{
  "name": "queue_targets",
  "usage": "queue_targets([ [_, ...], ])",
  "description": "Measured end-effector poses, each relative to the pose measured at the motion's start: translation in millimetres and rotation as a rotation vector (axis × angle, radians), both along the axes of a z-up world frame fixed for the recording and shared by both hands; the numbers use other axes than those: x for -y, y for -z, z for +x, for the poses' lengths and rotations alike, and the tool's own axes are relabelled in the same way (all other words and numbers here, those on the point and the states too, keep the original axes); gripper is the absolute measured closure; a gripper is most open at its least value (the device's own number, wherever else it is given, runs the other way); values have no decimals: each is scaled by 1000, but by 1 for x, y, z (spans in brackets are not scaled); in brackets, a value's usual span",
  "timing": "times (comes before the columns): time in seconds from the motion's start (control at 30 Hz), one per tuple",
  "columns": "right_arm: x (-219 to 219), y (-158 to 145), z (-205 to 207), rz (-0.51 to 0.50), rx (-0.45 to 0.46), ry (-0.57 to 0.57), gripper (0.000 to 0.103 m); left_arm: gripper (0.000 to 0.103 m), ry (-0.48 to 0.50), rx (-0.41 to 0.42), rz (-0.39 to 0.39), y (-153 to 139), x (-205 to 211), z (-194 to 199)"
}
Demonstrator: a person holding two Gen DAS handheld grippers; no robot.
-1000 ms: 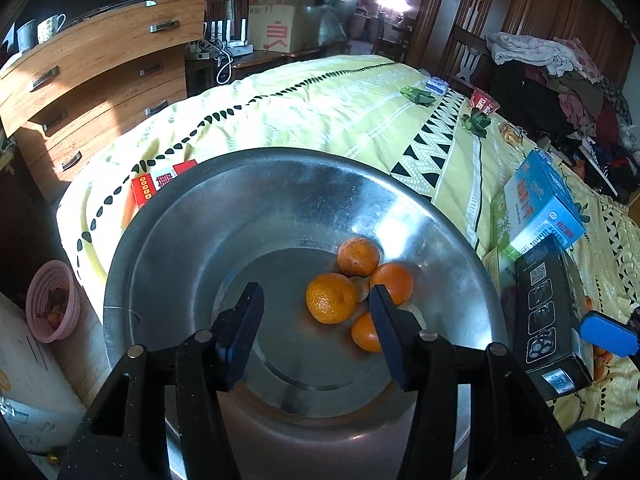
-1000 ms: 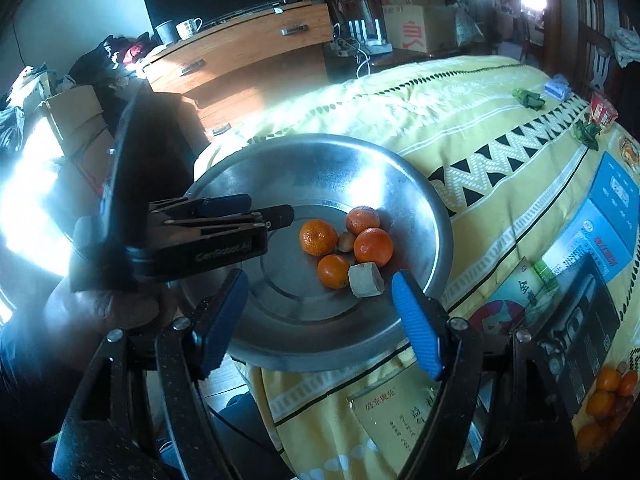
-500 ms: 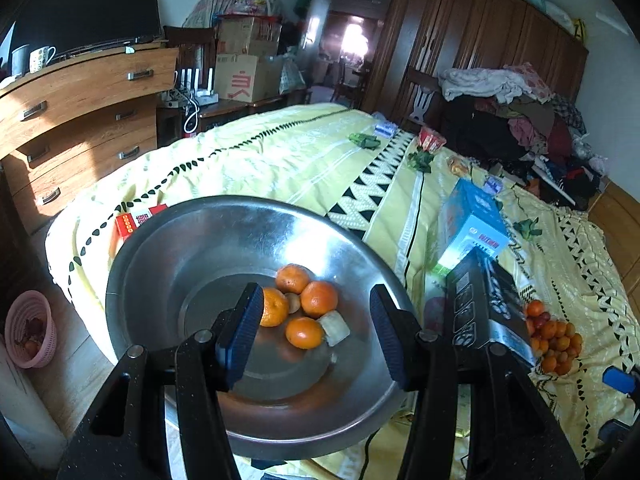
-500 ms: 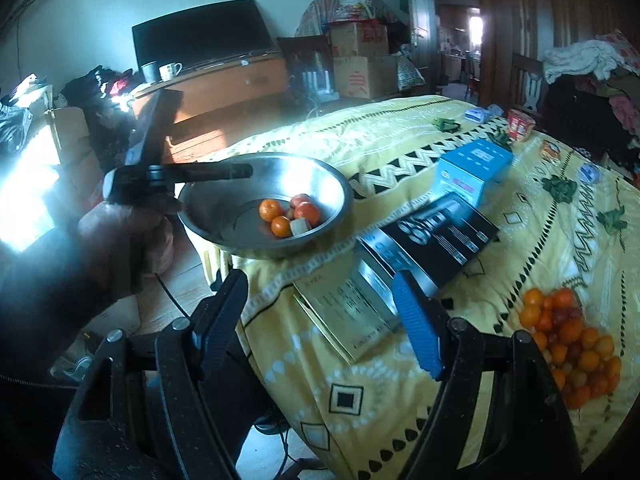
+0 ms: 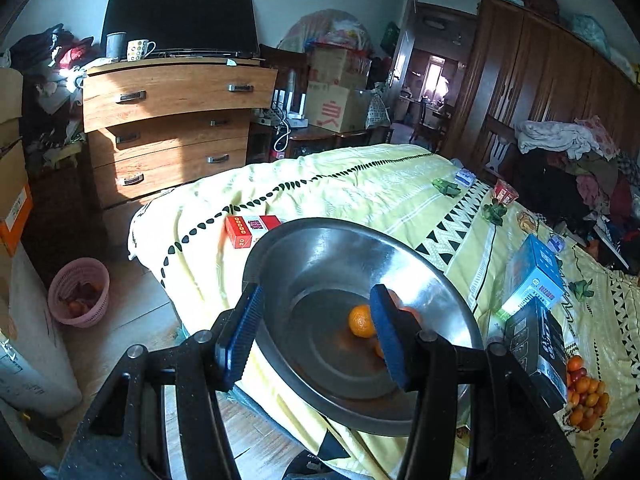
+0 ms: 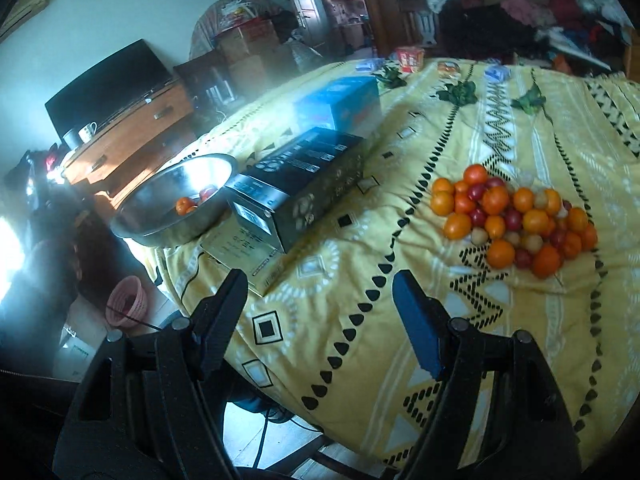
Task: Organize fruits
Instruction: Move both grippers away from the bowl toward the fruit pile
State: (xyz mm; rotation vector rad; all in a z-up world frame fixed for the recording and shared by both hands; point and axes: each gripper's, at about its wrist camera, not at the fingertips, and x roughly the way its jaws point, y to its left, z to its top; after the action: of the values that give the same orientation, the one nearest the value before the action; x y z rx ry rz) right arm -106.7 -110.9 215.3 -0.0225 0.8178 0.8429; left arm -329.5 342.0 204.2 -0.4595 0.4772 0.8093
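Note:
A steel basin sits at the near corner of the yellow bedspread and holds a few oranges. It also shows in the right wrist view. My left gripper is open and empty, held above the basin's near rim. A pile of oranges and small red and pale fruits lies on the bedspread; its edge shows in the left wrist view. My right gripper is open and empty, above the bed's near edge, left of the pile.
A black box and a blue box lie between basin and pile, with a booklet under the black box. A red box lies beyond the basin. A pink basket stands on the floor by the wooden dresser.
Both grippers have pulled back from the basin. The right one has swung right, bringing the fruit pile into view. The left one has risen and drawn away; both stayed open.

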Motion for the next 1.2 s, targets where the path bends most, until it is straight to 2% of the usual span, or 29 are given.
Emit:
queue_targets([
  [0.2,6,4,-5,24,-11,-10,27,46,24,-4,31,-8,14,10],
  [0.47,19,9,-8,39,-36,-1,26,46,64,-24,34,-9,29,20],
  [0.77,40,9,-8,66,-42,46,26,46,191,-58,49,-6,67,56],
  [0.93,63,2,-4,85,-7,108,26,46,302,-75,69,-8,101,84],
  [1.2,88,10,0,91,-32,164,26,46,485,-104,101,-9,164,124],
])
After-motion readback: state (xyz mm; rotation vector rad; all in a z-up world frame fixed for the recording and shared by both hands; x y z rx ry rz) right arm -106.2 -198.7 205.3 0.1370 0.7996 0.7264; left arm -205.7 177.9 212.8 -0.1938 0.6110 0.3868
